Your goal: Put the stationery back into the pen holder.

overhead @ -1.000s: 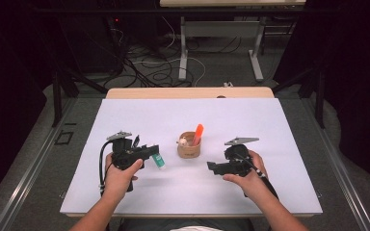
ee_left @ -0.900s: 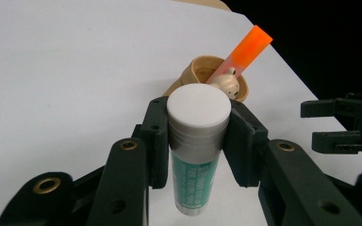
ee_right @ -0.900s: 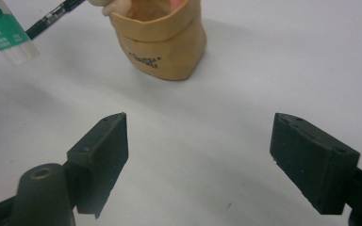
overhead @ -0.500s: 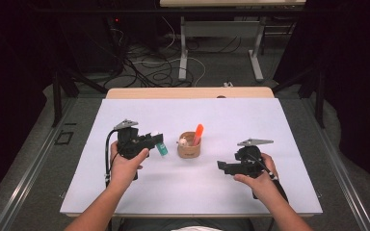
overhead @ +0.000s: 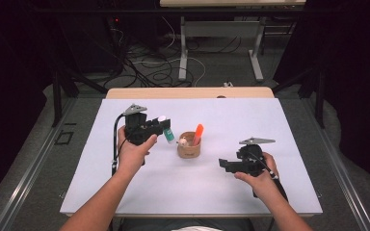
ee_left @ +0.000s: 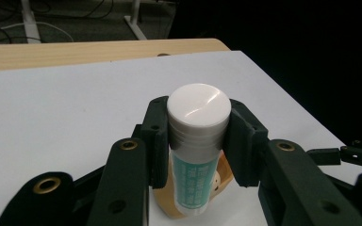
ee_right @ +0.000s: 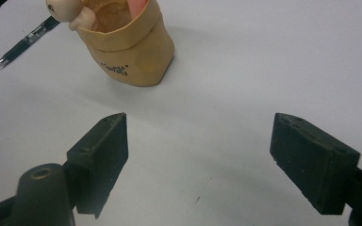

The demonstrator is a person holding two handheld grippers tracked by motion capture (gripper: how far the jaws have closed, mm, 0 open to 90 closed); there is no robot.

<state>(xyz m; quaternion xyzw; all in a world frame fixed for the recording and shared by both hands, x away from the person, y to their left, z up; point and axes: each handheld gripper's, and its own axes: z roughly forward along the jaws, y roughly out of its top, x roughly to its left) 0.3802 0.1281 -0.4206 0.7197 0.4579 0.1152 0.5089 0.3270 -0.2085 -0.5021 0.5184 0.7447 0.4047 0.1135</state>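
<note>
Left gripper [overhead: 166, 129] clamped on a white-capped green glue stick [overhead: 167, 132], held above the worktop [overhead: 125, 192] just left of the tan pot [overhead: 189, 148]. Right gripper [overhead: 223, 164] wide apart, holding nothing, low over the worktop right of the pot.

A glossy white plastic cap [ee_left: 198, 104] is seen on the glue stick [ee_left: 193, 181]; the tan holder [ee_right: 131, 52] looks like matt, crinkled paper.

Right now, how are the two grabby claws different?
The left gripper is shut on a glue stick with a white cap and green label, but the right gripper is open and empty. The left gripper is lifted beside the brown cup; the right gripper sits low over the table. Both are black.
</note>
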